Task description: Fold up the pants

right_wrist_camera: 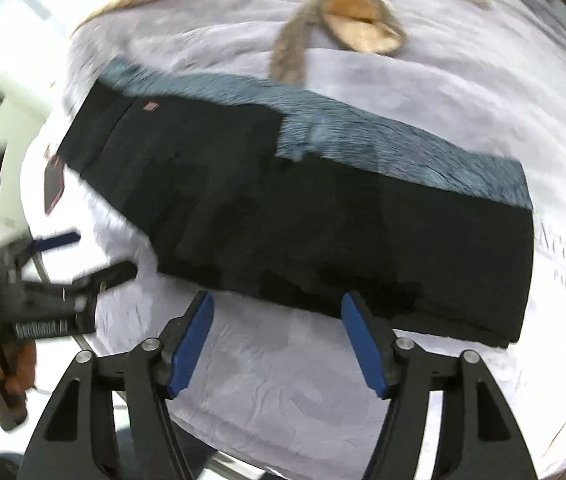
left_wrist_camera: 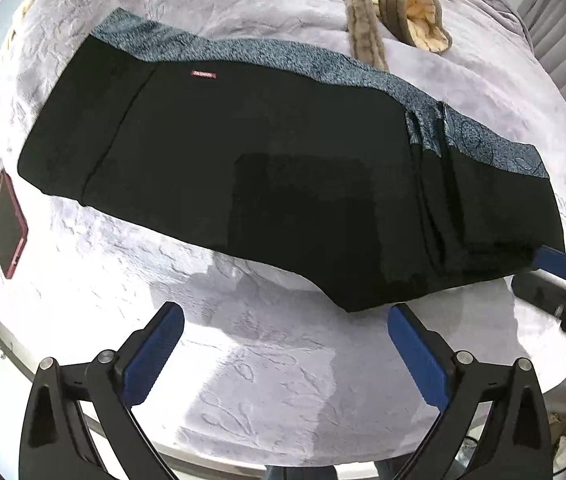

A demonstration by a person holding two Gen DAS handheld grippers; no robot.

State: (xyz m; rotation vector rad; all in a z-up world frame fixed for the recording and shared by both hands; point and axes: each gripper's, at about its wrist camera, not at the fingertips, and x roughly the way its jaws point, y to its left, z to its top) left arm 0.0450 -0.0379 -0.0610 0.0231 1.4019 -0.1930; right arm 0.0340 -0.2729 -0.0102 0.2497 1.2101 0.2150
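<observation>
The bed [left_wrist_camera: 283,360], covered with a pale lilac textured blanket [left_wrist_camera: 95,256], carries all items. The pants [left_wrist_camera: 267,184], black with a blue-grey patterned lining or second layer exposed along the far edge, lie flat across the middle of the bed as a long band, legs apparently laid one over the other, waistband end toward the left in both views. Judgement: the lengthwise fold is complete and both tools are released; the crosswise fold is the step in hand. The next move calls for gripping one short end at its two corners and carrying it over to the opposite end with edges aligned. The left tongs [left_wrist_camera: 287,344] stand wide, empty, over the blanket just short of the near hem. The right tongs [right_wrist_camera: 279,336] stand partly open, empty, at the near edge of the fabric; this view is motion-blurred. A beige and grey garment pile [left_wrist_camera: 399,12] lies beyond the pants. A phone [left_wrist_camera: 5,228] in a red case lies near the waistband end. No containers are visible.
</observation>
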